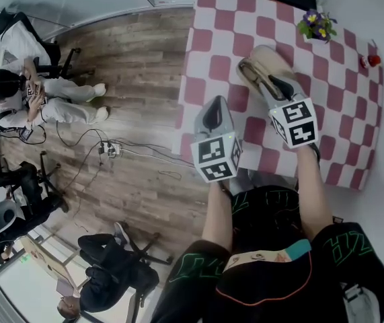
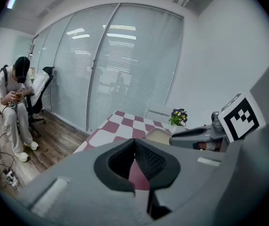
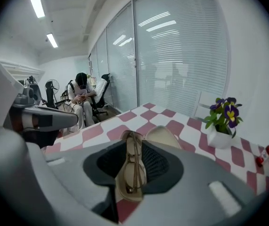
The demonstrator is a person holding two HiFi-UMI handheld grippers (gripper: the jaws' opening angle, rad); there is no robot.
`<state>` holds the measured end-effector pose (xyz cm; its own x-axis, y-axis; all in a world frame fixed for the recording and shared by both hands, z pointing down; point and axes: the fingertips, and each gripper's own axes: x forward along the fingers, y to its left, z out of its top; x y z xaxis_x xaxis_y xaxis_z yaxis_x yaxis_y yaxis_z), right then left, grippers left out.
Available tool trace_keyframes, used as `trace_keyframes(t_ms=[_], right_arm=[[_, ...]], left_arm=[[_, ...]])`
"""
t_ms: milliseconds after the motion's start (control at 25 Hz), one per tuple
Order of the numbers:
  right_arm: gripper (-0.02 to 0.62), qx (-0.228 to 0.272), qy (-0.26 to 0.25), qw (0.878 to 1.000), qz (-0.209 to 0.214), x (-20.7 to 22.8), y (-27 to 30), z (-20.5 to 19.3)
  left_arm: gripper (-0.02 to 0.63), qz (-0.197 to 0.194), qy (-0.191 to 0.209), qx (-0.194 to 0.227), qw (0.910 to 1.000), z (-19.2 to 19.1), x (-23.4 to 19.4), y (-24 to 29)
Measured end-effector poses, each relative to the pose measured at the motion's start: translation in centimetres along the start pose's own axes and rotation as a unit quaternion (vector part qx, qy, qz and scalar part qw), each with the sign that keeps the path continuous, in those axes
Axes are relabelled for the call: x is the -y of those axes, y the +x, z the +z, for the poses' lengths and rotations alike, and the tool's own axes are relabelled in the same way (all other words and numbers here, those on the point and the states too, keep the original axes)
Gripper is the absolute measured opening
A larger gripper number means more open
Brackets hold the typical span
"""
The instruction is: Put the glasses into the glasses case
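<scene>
A beige glasses case (image 1: 272, 54) lies open on the red-and-white checked table (image 1: 212, 39). In the right gripper view the thin-framed glasses (image 3: 133, 166) rest in the case's lower half (image 3: 124, 192), with the lid (image 3: 165, 136) folded back beyond them. My right gripper (image 3: 134, 143) hangs a little above them, jaws open, pads off the frame; in the head view this right gripper (image 1: 262, 79) points at the case. My left gripper (image 2: 134, 141) hovers over the table's near left edge, pads meeting at the tips with nothing between them.
A white pot of purple flowers (image 1: 317, 25) stands at the table's far side, a small red thing (image 1: 373, 60) near its right edge. Wooden floor with cables (image 1: 107, 149) lies left of the table. A seated person (image 1: 23, 89) and office chairs are farther left.
</scene>
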<state>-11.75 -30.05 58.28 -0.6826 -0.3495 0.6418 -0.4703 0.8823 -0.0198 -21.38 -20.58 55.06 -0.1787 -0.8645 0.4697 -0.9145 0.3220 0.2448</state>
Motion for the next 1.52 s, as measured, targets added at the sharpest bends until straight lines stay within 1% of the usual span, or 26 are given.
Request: trace_keyframes(t_ms=[280,480,600,720,800,920,1040,1160,1320,1440,1520], right_arm=[[0.109,0.058,0.012,0.998,-0.019,1.5,-3.0,1.8],[0.107,0.112,0.026,0.993,-0.039,3.2,-5.8,3.7],[0.098,0.137,0.025,0.989,-0.047,3.9,-7.6,4.6],[0.09,0.158,0.026,0.985,-0.065,5.0,-9.5,5.4],[0.06,0.174,0.028,0.981,-0.074,5.8,-10.7,6.1],[0.047,0.199,0.028,0.976,-0.083,6.7,-12.8,7.1],[0.02,0.219,0.024,0.97,-0.098,7.9,-14.9,7.7],[0.006,0.246,0.027,0.962,-0.119,9.7,-17.2,8.3],[0.005,0.276,0.027,0.95,-0.146,11.2,-20.5,10.2],[0.005,0.28,0.03,0.945,-0.167,11.8,-22.5,11.0],[0.005,0.283,0.031,0.942,-0.179,12.6,-23.4,11.0]], left_arm=[[0.009,-0.009,0.026,0.033,0.9991,2.3,2.1,-1.4],[0.009,-0.023,0.04,0.072,0.9963,4.6,3.7,-2.6],[0.009,-0.027,0.053,0.088,0.9943,5.9,4.9,-3.3],[0.009,-0.031,0.065,0.104,0.992,7.3,6.0,-3.8],[0.009,-0.035,0.072,0.115,0.9902,8.3,6.7,-4.0],[0.009,-0.039,0.083,0.13,0.9873,9.7,7.9,-4.2],[0.009,-0.031,0.099,0.144,0.984,11.2,8.9,-4.5],[0.009,-0.031,0.112,0.164,0.9797,12.7,10.2,-4.6],[0.009,-0.049,0.128,0.191,0.972,15.5,12.0,-5.3],[0.009,-0.068,0.14,0.203,0.9667,17.4,13.2,-6.0],[0.009,-0.073,0.144,0.207,0.9648,17.8,14.0,-6.0]])
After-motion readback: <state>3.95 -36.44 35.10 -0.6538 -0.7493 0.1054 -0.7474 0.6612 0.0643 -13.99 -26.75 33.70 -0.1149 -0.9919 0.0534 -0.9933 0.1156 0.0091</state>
